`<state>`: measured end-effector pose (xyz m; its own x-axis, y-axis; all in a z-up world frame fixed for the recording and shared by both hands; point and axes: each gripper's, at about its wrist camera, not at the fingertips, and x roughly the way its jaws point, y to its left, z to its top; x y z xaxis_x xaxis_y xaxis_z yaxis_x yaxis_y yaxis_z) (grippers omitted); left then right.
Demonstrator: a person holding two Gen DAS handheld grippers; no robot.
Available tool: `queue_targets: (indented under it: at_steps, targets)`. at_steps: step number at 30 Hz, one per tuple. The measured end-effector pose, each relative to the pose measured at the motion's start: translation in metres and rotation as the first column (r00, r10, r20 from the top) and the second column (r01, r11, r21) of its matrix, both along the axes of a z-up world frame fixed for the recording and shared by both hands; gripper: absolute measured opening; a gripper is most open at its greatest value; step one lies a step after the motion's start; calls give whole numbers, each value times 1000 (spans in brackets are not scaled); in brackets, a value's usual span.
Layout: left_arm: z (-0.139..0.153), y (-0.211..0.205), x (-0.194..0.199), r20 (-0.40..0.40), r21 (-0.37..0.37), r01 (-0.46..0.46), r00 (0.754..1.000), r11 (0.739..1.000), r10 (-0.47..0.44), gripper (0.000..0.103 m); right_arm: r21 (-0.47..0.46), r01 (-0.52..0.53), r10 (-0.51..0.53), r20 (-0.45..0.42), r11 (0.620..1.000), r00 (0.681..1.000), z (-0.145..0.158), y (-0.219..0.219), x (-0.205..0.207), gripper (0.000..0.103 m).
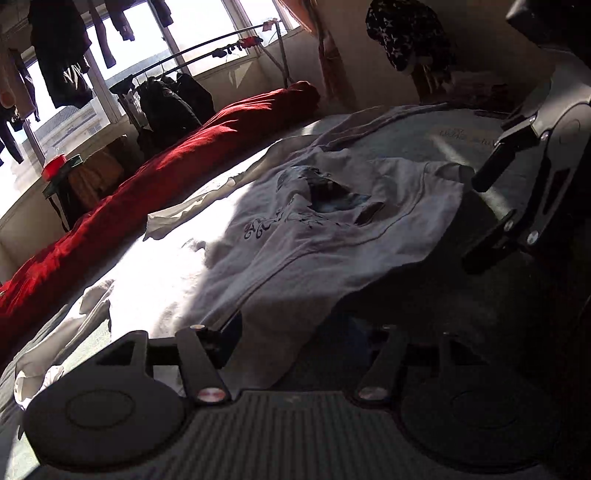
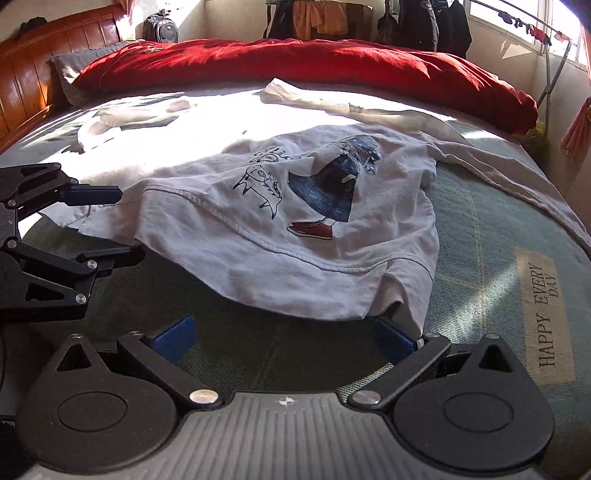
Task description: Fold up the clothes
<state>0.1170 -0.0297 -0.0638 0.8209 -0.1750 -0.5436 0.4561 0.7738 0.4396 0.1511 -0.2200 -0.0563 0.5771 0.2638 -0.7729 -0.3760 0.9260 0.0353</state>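
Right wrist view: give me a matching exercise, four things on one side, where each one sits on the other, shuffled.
1 white printed T-shirt
2 long red quilt
3 brown wooden headboard
4 grey backpack

A beyond the quilt, by the wall
B at the bed's left end
C crumpled, mid-bed
D along the bed's far side

Pairs: 1-C, 2-D, 3-B, 4-A

My two grippers, left and right, one white printed T-shirt before me, one rolled red duvet, one grey pillow, one clothes rack, one backpack, one wooden headboard
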Motion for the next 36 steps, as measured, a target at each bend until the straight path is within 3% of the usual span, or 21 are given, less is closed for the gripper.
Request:
queue_targets:
  at_steps: [4,9,14,18,22,24,29,33,36]
  targets:
    - [-11,-11,2,44,103,13,999,995,-18,63,-13,23,-24,-75,1000,997,-25,-5,4,103]
    - [-21,-20,4,96,200,30,994,979,-50,64,6,15,-15,-62,1000,998,-26,-10,0,103]
    - [-30,-39,0,171,351,83,974,933,-150,68,108,62,-52,-85,992,995,-25,-26,4,103]
    - [-31,-54,1,196,404,128,955,906,-223,69,153,88,-75,-92,984,993,-30,-33,7,103]
    - [-34,-64,10,222,434,139,941,890,-255,70,94,49,-44,-54,994,998,-34,-27,3,103]
    - [-29,-65,17,243,427,128,937,895,-250,70,50,37,-34,-51,998,998,-34,-22,3,103]
    - [-1,-54,35,240,312,108,952,944,-188,70,35,26,-26,-24,999,999,-18,-19,-1,103]
    - [15,-41,47,199,205,99,970,974,-140,70,-10,-15,17,168,1000,986,8,-14,-12,103]
    - [21,-33,50,187,160,89,975,983,-119,70,-165,-13,66,317,986,946,14,4,-13,103]
